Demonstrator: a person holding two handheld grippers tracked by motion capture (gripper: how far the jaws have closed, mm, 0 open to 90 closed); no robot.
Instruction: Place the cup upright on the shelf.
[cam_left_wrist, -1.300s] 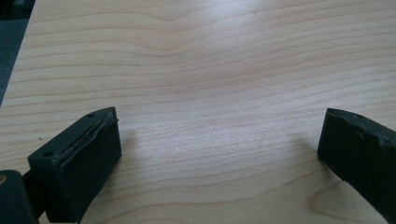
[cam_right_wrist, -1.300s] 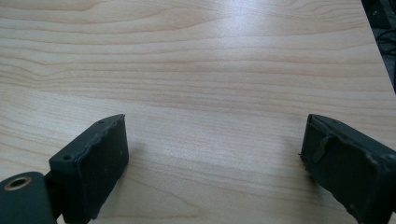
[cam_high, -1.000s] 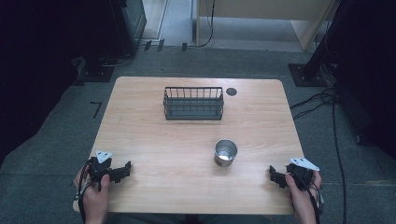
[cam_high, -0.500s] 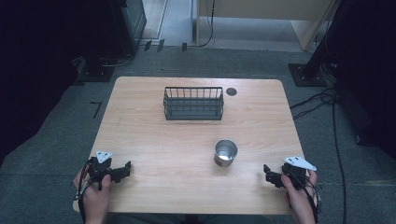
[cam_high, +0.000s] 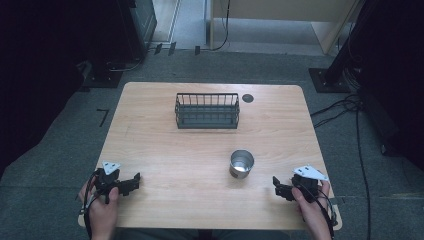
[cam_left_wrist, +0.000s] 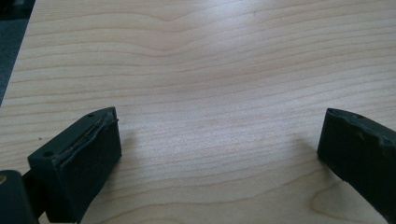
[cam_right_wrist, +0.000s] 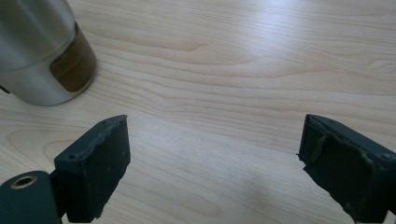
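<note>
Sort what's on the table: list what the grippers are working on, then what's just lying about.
In hand:
- metal cup, nearest the right gripper, whose open jaws point toward it, nothing between them
- left gripper, open, over bare table

Lying about:
- wire basket at the far side, apart from both grippers
- dark round spot beside the basket

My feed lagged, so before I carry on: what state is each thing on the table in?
Metal cup: upright, open top, standing free.
Wire basket: upright, nothing visible inside.
Left tool: open, nothing between its jaws.
Right tool: open, nothing between its jaws, short of the cup.
</note>
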